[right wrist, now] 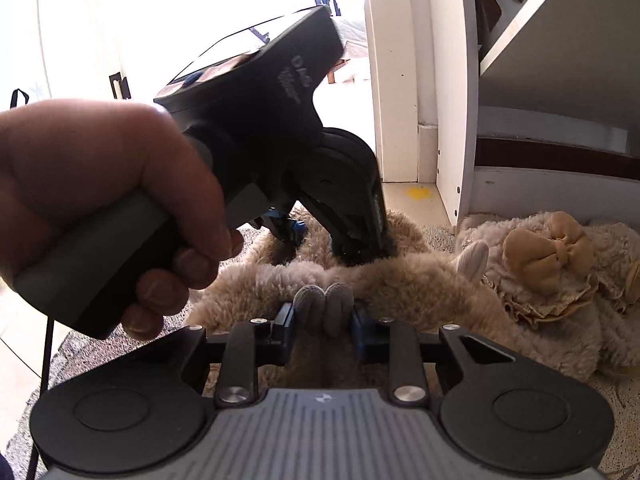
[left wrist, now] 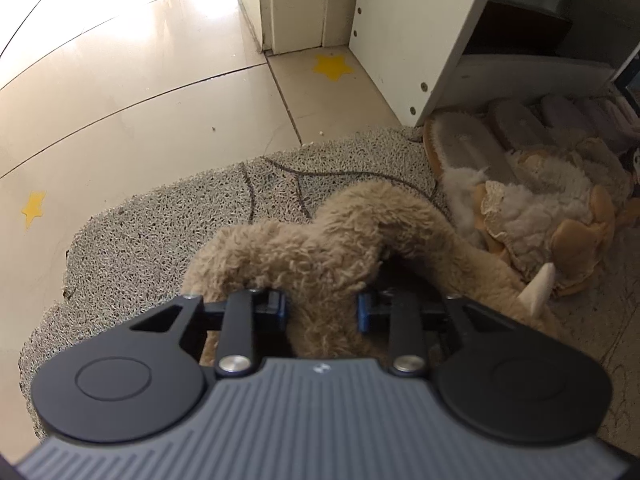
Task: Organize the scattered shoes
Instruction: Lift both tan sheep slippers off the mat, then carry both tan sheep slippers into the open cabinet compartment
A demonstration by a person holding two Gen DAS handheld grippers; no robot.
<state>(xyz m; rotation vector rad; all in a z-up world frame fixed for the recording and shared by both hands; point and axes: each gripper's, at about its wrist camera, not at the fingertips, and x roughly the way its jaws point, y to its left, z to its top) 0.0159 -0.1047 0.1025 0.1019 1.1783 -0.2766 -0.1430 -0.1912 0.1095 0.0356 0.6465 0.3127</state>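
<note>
With the tan fluffy slipper (left wrist: 340, 240) on the grey mat (left wrist: 160, 216) just before the white shoe rack (left wrist: 404, 40), both the left gripper (left wrist: 322, 306) and right gripper (right wrist: 322, 326) had clamped only its soft pile, so lifting could let the plush slide free.

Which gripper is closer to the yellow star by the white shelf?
Left. The left gripper clamps the tan slipper's edge nearer the star; the right gripper pinches its near edge, farther back.
</note>
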